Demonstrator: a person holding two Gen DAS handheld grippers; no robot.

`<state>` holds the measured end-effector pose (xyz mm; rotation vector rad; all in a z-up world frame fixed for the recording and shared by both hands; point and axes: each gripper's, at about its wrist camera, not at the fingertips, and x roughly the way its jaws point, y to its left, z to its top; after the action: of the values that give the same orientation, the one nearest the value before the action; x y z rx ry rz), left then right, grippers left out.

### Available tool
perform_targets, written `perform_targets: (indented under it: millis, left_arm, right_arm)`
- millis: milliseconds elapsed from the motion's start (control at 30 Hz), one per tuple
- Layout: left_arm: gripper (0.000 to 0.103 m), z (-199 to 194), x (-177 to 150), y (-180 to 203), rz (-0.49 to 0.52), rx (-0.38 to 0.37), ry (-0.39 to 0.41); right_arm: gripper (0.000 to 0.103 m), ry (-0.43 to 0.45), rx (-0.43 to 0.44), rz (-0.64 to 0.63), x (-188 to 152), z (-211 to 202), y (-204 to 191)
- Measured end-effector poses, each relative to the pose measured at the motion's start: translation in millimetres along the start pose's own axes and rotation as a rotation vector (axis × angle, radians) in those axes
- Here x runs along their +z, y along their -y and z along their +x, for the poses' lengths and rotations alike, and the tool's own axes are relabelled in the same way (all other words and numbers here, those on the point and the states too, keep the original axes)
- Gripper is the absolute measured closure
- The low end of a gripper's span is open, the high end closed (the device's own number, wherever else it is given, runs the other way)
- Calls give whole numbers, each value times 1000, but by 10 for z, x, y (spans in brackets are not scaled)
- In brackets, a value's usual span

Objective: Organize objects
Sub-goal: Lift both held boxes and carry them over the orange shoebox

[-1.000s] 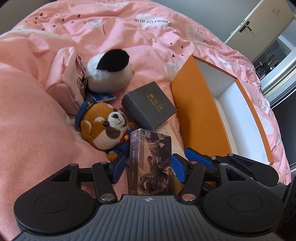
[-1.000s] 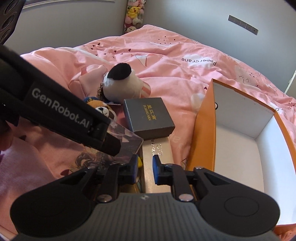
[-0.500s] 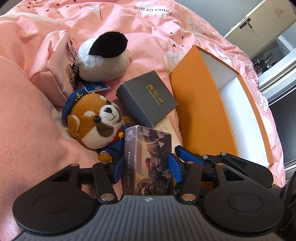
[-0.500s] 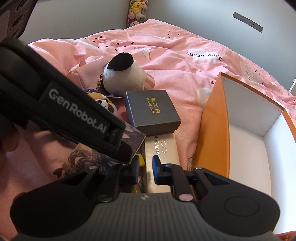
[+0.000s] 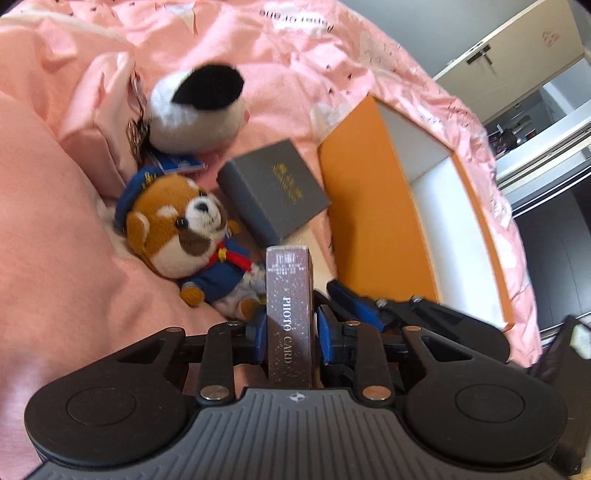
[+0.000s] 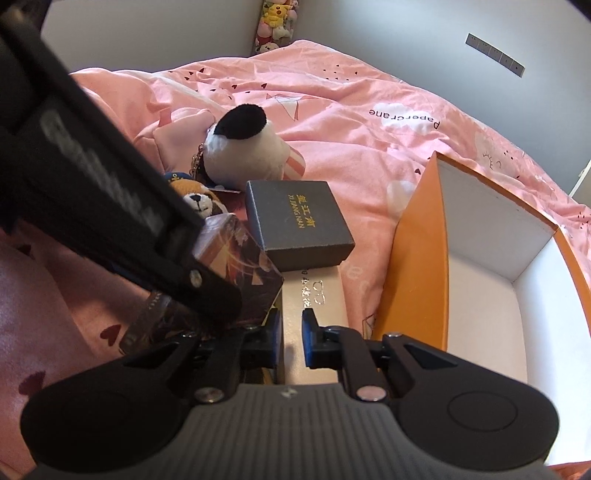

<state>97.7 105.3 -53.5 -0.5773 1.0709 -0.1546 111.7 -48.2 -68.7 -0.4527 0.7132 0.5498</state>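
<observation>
My left gripper (image 5: 289, 325) is shut on a dark photo card box (image 5: 290, 306), spine up, held above the pink bedding; the box also shows in the right wrist view (image 6: 236, 258). My right gripper (image 6: 289, 341) hovers with its jaws slightly apart and empty over a beige flat box (image 6: 314, 295). A grey gift box (image 5: 273, 194) (image 6: 297, 225) lies ahead. A red panda plush (image 5: 184, 236) and a white and black plush (image 5: 201, 107) lie to the left. An open orange box (image 5: 373, 221) (image 6: 417, 258) stands to the right.
A pink pouch with a keychain (image 5: 107, 122) lies by the plushes. The pink duvet (image 6: 332, 96) covers the bed. A wardrobe (image 5: 509, 55) stands beyond the bed. Small plush toys (image 6: 275, 22) sit by the far wall.
My left gripper has closed on the photo card box, which turned from face-on to spine-on and lifted. My right gripper stayed over the beige box with little movement.
</observation>
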Motion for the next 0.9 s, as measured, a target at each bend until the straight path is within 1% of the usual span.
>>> perform_targets:
  millis: [33, 100, 167, 233, 267, 333, 400, 467, 500, 567, 600, 633, 733, 800, 833, 900]
  left_arm:
    - [72, 27, -6, 1, 2, 5, 4]
    - [77, 28, -8, -12, -13, -9, 5]
    - [78, -4, -8, 18, 7, -2, 18]
    - [78, -53, 0, 50, 25, 14, 35]
    - [78, -82, 9, 56, 25, 19, 44]
    - [78, -146, 56, 50, 19, 34, 66]
    - [78, -229, 119, 52, 18, 54, 101]
    - [78, -318, 188, 60, 17, 87, 146]
    - [78, -356, 225, 62, 20, 100, 168]
    - [78, -411, 312, 52, 16, 113, 197]
    - [78, -427, 355, 43, 12, 116, 205]
    - [78, -437, 398, 38, 12, 121, 213]
    - [78, -434, 495, -3, 10, 137, 222]
    - [78, -412, 542, -45, -2, 137, 220]
    - [78, -407, 560, -73, -8, 134, 220]
    - [78, -380, 591, -110, -20, 132, 218]
  right_arm:
    - [89, -1, -5, -7, -2, 2, -14]
    - [89, -4, -6, -11, -10, 11, -19]
    - [88, -7, 13, -3, -4, -3, -5]
    - [76, 0, 8, -12, 19, -34, -8]
    - [73, 5, 7, -19, 37, -53, -6]
    - [61, 9, 23, -23, 93, -88, 25]
    - [59, 8, 46, -24, 185, -110, 76]
    - [53, 8, 45, -54, 287, -103, 102]
    - [48, 5, 39, -74, 337, -83, 106]
    - [44, -17, 45, -81, 440, 3, 141]
    - [40, -33, 55, -72, 493, 56, 170]
    - [33, -47, 68, -60, 545, 110, 203]
    - [20, -103, 136, -40, 710, 277, 304]
    - [19, -131, 158, -37, 807, 383, 369]
    - [17, -145, 167, -40, 857, 441, 396]
    - [15, -186, 206, -51, 935, 558, 438]
